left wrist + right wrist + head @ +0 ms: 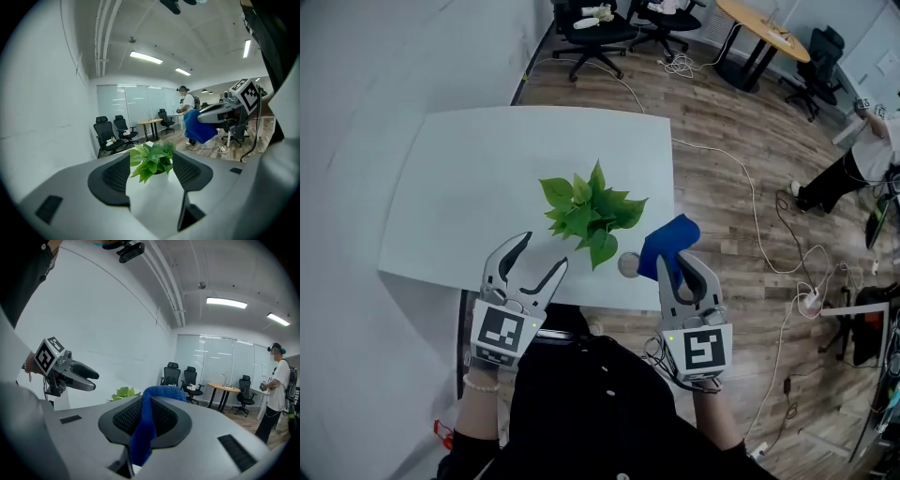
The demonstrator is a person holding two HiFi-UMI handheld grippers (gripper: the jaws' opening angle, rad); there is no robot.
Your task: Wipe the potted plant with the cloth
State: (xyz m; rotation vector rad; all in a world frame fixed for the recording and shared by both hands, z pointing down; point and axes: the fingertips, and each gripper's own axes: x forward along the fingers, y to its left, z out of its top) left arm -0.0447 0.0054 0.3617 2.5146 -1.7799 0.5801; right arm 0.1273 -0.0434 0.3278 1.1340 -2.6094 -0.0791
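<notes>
**Plant near table edge, cloth gripped at right**

Seen from the head view, the leaves spread at centre frame. The pot sits near the front right corner of the white table. At lower left, the left gripper has its jaws wide apart and holds nothing; the plant lies ahead of them, untouched. At lower right, the right gripper is clamped on the blue cloth, which bunches just beside the pot.

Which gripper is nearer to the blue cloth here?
Right. The right gripper is shut on the blue cloth, just right of the potted plant in the head view. The left gripper, open, sits on the plant's other side, clear of the cloth.
</notes>
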